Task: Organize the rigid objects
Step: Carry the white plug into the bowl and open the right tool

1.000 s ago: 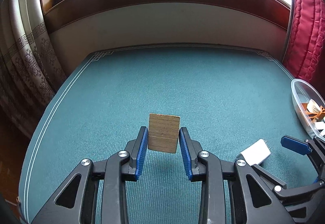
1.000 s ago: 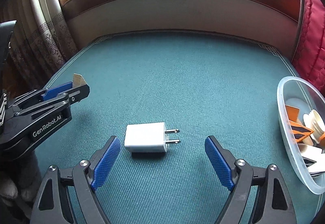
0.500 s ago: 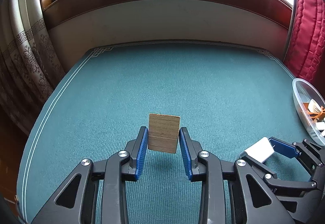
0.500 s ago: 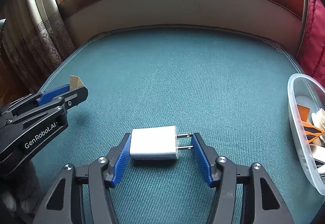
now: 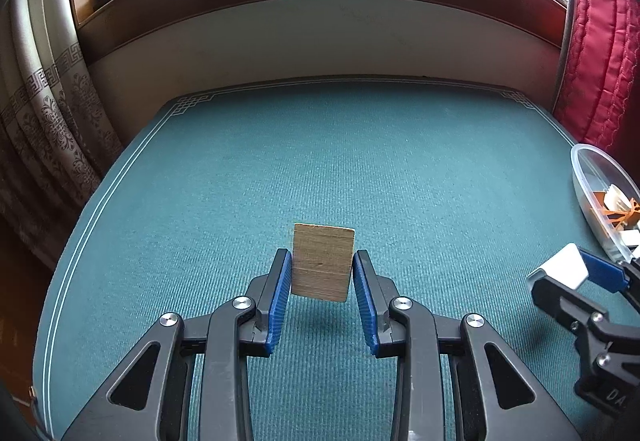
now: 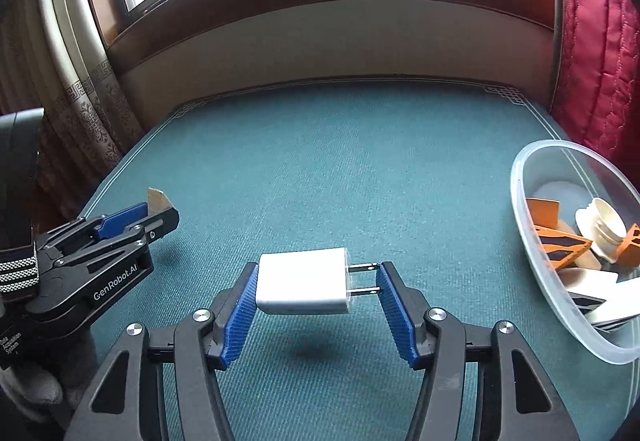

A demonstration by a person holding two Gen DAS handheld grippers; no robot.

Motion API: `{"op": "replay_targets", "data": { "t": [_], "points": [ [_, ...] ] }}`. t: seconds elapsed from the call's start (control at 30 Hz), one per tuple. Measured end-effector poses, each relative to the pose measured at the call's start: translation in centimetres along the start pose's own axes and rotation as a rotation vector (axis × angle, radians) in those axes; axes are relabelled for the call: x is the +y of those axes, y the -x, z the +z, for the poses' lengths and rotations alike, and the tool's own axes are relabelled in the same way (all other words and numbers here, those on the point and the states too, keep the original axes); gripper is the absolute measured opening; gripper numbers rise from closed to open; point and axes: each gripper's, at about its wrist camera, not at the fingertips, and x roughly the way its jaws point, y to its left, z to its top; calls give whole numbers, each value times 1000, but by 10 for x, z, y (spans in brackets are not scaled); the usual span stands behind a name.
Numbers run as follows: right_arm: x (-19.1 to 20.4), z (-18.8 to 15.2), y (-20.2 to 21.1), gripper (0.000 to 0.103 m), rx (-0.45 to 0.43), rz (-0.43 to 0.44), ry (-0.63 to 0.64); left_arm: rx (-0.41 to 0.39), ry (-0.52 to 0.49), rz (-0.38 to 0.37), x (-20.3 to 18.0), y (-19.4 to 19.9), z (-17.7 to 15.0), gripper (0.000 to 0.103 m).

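Charger plug [image 6: 306, 280], white with 2 metal prongs, is now sitting clamped between the blue pads of the right gripper [image 6: 316, 291]: 1 pad is pressing its flat end, the other is bearing on the prong tips. A second ago those jaws were standing wide on either side of it while it lay on the green cloth; they have since closed on it and are holding at that width. A shadow is showing on the cloth [image 6: 360, 161] beneath the plug, so it is judged to be lifted clear. In the left wrist view the same plug [image 5: 566, 271] is appearing to the right of the left gripper, in the right tool's tips.

Left gripper [image 5: 322, 283] is keeping its jaws closed on a thin wooden tile [image 5: 323, 267], upright between its pads and clear of the cloth. No change is noted there over the last second.

Clear plastic bowl [image 6: 524, 217] is standing to the right of the right gripper, well apart from the left one. It is already holding orange pieces, white cup-like parts and flat white cards.

Assessment: the pick-up of the plug is judged complete, and both tools are loaded. What remains is carrying each item across to the bowl. The grip on the prong tips is looking narrow, so the plug could pivot or slip in transit.
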Motion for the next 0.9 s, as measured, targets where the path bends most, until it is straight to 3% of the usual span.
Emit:
{"op": "replay_targets", "data": {
  "t": [0.9],
  "points": [
    [-136, 1, 72, 62, -195, -234, -306, 3, -52, 3, -15, -3, -5, 32]
  ]
}}
